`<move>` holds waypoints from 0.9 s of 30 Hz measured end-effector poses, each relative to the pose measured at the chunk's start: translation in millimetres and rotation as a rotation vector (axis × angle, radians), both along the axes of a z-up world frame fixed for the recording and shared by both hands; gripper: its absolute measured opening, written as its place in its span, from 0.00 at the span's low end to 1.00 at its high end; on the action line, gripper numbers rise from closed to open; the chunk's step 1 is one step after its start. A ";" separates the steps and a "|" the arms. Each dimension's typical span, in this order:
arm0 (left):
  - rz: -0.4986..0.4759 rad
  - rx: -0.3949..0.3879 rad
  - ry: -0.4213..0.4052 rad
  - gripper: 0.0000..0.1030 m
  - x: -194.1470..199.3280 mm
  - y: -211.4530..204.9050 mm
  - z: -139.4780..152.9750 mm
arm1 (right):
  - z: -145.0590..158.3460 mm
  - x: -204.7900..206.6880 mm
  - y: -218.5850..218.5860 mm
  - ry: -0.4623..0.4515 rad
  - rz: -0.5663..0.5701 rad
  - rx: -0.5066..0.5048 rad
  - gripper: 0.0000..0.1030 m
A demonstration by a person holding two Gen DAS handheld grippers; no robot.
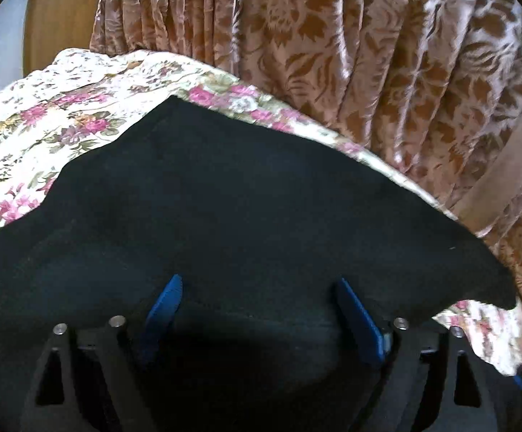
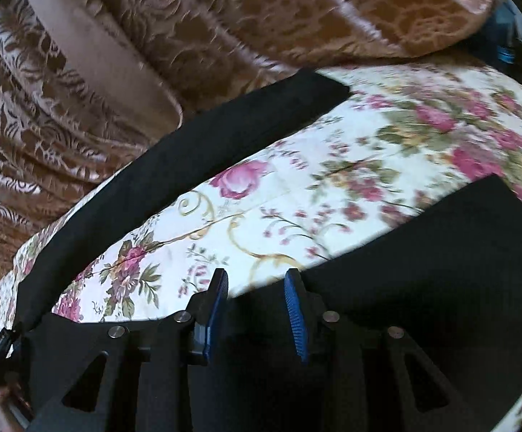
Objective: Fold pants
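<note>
Black pants (image 1: 246, 216) lie spread on a floral bedspread (image 1: 44, 122) and fill the lower half of the left wrist view. My left gripper (image 1: 259, 280) hovers over them, its blue pads (image 1: 358, 316) far apart, pressing on nothing. In the right wrist view one black pant leg (image 2: 188, 151) runs from lower left up to the centre along the bed's edge. A second leg (image 2: 441, 244) lies at the right. My right gripper (image 2: 256, 271) stands partly open at the inner edge of that second leg, with a gap between its blue pads (image 2: 297, 316) and nothing gripped.
A brown patterned curtain (image 1: 369, 54) hangs close behind the bed's far edge, with a plain beige band (image 2: 91, 46) across it. A wooden panel (image 1: 55, 10) stands at the far left. Bare bedspread (image 2: 333, 165) shows between the two legs.
</note>
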State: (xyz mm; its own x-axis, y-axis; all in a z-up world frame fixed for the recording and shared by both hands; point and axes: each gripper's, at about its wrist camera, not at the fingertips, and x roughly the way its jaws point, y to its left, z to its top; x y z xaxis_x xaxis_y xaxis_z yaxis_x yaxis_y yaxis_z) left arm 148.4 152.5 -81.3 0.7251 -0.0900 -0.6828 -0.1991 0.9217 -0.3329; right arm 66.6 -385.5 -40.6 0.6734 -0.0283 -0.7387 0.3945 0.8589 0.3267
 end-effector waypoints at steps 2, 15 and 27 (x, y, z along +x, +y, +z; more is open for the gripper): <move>-0.018 -0.030 -0.019 0.97 -3.2 1.5 -0.8 | -0.7 15.3 -3.0 0.004 0.018 0.009 0.38; -0.011 -0.086 -0.103 0.97 -11.8 5.6 -5.7 | -25.8 120.1 -81.1 -0.076 -0.152 0.286 0.40; -0.017 -0.059 -0.120 0.97 -10.2 2.9 -9.9 | -42.6 164.9 -111.5 -0.116 -0.321 0.366 0.20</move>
State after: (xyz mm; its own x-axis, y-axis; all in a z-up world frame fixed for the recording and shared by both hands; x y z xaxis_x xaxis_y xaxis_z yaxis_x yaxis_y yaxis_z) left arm 138.2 155.4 -91.2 0.7991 -0.1402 -0.5846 -0.1396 0.9026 -0.4072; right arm 231.5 -497.0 -83.2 0.7514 -0.0004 -0.6598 0.5634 0.5209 0.6413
